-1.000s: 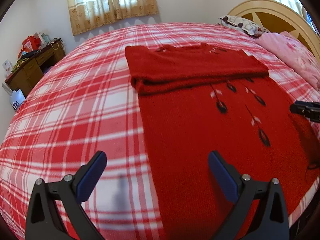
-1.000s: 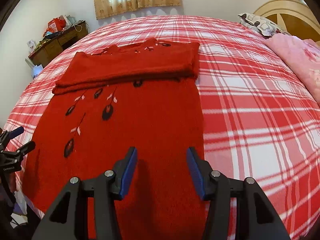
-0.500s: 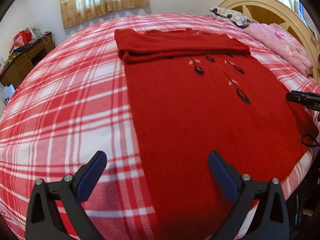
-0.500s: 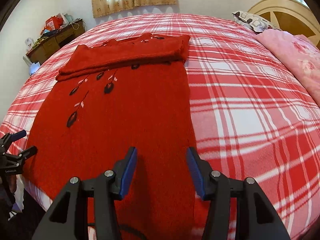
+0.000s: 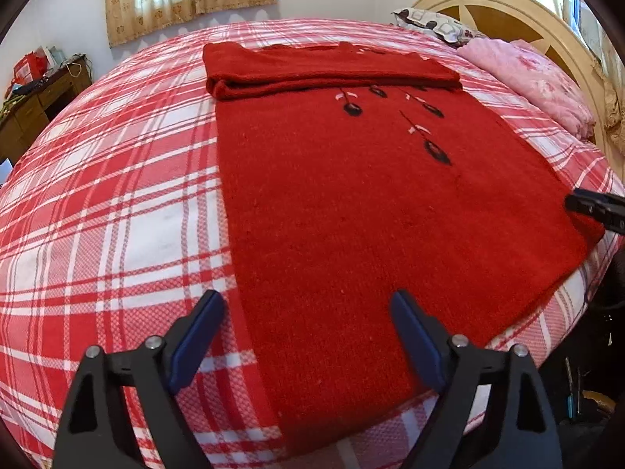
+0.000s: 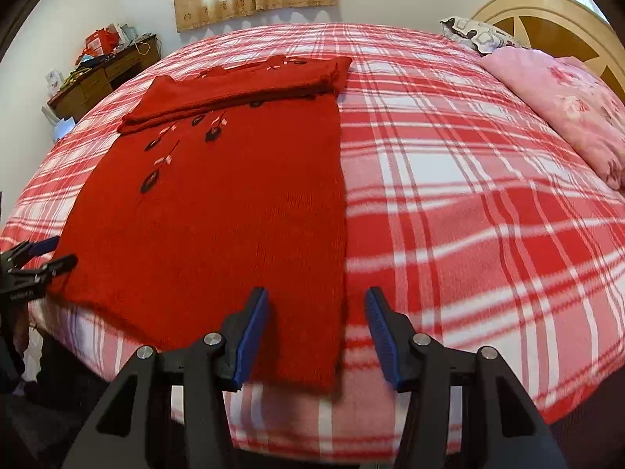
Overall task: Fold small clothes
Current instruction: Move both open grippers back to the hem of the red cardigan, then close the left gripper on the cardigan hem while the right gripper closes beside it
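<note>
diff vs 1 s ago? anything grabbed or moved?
Both tools pulled back toward the near edge of the bed: the left tool and right tool now sit at the hem corners of the red sweater, where before they were over its middle. Nothing grabbed; both stay open. The sweater lies as before, top part folded down, sleeves tucked.

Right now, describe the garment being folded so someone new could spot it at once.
Start at the big bed with the red-and-white plaid bedspread. Spread flat on its near side is a red knitted sweater, its far end already folded over into a thick band. Unlike the pink floral blanket by the headboard, it is solid red with small dark embroidered buds on thin stems.
</note>
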Tool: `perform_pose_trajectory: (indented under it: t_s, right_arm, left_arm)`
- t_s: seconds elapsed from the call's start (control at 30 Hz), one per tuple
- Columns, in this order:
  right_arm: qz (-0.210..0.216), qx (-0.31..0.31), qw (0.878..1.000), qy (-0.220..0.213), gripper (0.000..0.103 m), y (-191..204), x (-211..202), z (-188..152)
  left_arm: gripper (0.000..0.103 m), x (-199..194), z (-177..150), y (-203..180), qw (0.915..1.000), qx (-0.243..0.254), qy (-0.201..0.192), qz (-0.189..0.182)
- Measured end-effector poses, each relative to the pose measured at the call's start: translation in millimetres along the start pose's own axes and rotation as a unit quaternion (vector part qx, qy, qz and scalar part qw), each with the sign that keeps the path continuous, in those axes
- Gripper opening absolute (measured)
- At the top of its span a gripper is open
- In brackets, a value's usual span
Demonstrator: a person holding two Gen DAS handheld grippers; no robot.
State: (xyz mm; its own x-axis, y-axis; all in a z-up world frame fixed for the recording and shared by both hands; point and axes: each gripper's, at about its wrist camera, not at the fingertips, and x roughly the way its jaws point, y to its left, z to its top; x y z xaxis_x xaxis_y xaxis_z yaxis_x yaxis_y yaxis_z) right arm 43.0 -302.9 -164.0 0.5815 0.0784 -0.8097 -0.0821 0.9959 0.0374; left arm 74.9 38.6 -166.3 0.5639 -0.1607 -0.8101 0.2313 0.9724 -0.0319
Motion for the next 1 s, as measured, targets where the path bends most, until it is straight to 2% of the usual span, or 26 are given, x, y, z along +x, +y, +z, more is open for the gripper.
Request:
perform_pose_trajectory:
  t_s: [0.1, 0.3, 0.6, 0.67, 0.7, 0.73, 0.8, 0.9, 0.93, 1.0]
  right_arm:
    - [0.009, 0.006, 1.0, -0.007, 0.053, -1, -5, -8]
    - [0.048, 0.025, 0.999, -0.009, 0.053, 1, -7, -11]
    - [0.067, 0.045, 0.997, -0.019, 0.052, -3, -4, -15]
    - [0.055, 0.037, 0.998, -0.022, 0.047, 0, -3, -16]
    - [0.047, 0.029, 0.998, -0.023, 0.038, 2, -3, -17]
    - [0.043, 0.023, 0.999, -0.023, 0.034, 4, -3, -17]
    - [0.058, 0.025, 0.998, -0.022, 0.02, 3, -3, -17]
    - [0.067, 0.026, 0.997, -0.022, 0.009, 2, -3, -18]
    - [0.07, 0.028, 0.997, -0.025, 0.009, 1, -4, -18]
    - [0.082, 0.037, 0.995, -0.037, 0.007, -3, -11, -16]
  left_arm:
    - [0.083, -2, -1, 0, 0.9999, -0.008, 0.004, -0.014]
    - [0.083, -5, -9, -6, 0.9997, -0.01, 0.011, -0.022]
    - [0.079, -10, -19, -3, 0.9987, -0.027, 0.022, -0.037]
    - [0.076, -11, -19, -2, 0.9987, -0.028, 0.023, -0.035]
    - [0.072, -11, -19, -2, 0.9987, -0.029, 0.024, -0.035]
    - [0.07, -12, -19, -2, 0.9987, -0.029, 0.024, -0.034]
    - [0.059, -13, -20, -1, 0.9986, -0.032, 0.024, -0.035]
    - [0.041, -15, -19, 1, 0.9985, -0.034, 0.024, -0.036]
    - [0.038, -15, -19, 2, 0.9984, -0.036, 0.023, -0.037]
    - [0.024, -16, -19, 4, 0.9983, -0.036, 0.024, -0.038]
